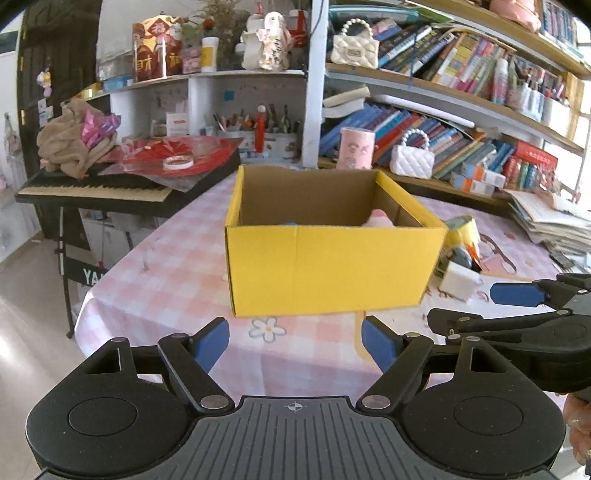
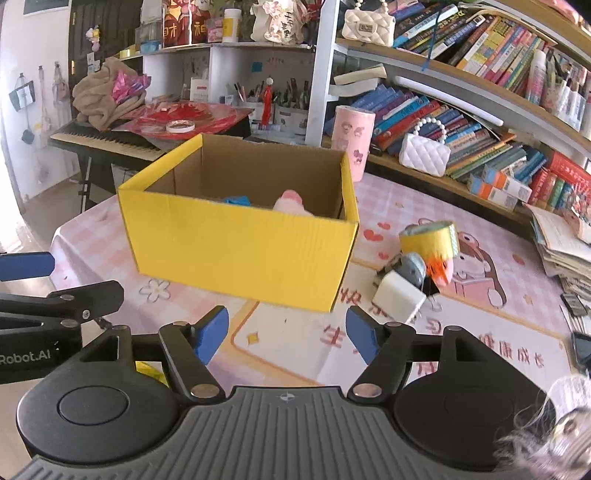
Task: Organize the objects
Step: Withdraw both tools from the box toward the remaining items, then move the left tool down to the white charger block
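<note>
One table (image 2: 498,332) under a pink checked cloth carries everything. On it stands one yellow cardboard box (image 2: 236,254), open at the top, with two things showing above its near wall: one pink soft toy (image 2: 290,201) and one blue item (image 2: 236,200) beside it, both only partly visible.

Behind the table, one keyboard (image 1: 92,186) sits at the left, and shelves packed with books (image 2: 461,122) run along the right. Two white quilted handbags with bead handles rest on those shelves, one high (image 2: 367,24) and one lower (image 2: 424,149). One pink cylinder (image 2: 352,142) stands just behind the box's far right corner.

To the right of the box lies a small cluster, close together: one yellow tape roll (image 2: 430,240), one white block (image 2: 399,295), one grey round piece (image 2: 412,267) and one orange scrap (image 2: 439,273).

Two grippers hover short of the box. The left gripper (image 1: 295,345) has its jaws spread with nothing between them. The right gripper (image 2: 288,338) likewise stands parted and empty.
</note>
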The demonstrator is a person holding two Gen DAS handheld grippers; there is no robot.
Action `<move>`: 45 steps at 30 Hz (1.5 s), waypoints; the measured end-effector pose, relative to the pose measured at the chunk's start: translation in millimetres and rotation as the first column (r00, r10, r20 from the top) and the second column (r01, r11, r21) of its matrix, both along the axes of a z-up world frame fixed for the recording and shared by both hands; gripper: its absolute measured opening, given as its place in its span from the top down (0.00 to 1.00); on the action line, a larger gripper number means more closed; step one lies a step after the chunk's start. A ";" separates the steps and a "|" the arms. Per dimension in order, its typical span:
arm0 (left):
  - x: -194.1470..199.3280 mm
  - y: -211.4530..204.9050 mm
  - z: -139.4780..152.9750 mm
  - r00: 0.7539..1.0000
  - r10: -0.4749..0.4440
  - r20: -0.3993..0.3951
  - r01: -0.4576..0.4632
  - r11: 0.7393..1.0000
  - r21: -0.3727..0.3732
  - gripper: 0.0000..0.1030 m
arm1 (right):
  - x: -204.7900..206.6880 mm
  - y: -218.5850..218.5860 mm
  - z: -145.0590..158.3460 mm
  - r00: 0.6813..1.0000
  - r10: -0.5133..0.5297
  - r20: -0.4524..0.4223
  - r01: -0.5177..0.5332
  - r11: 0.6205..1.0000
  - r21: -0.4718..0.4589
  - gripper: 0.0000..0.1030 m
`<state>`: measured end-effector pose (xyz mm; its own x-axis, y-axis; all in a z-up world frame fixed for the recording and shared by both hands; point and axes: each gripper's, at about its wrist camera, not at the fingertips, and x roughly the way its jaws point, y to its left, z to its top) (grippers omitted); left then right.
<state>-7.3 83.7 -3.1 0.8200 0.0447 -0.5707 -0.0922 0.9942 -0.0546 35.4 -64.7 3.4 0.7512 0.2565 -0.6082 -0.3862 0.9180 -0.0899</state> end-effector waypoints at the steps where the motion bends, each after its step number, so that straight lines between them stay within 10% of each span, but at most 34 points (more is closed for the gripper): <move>1: -2.3 -0.7 -0.5 1.000 -0.006 -0.004 0.006 1.000 0.000 0.22 | -3.7 -1.0 -0.3 1.000 -0.003 -0.001 0.003 1.000 0.001 0.33; 45: -1.7 -85.1 -15.4 0.936 -0.344 -0.079 0.346 0.938 0.012 0.21 | -60.9 -95.6 -18.6 0.934 -0.351 -0.063 0.352 0.936 -0.003 0.27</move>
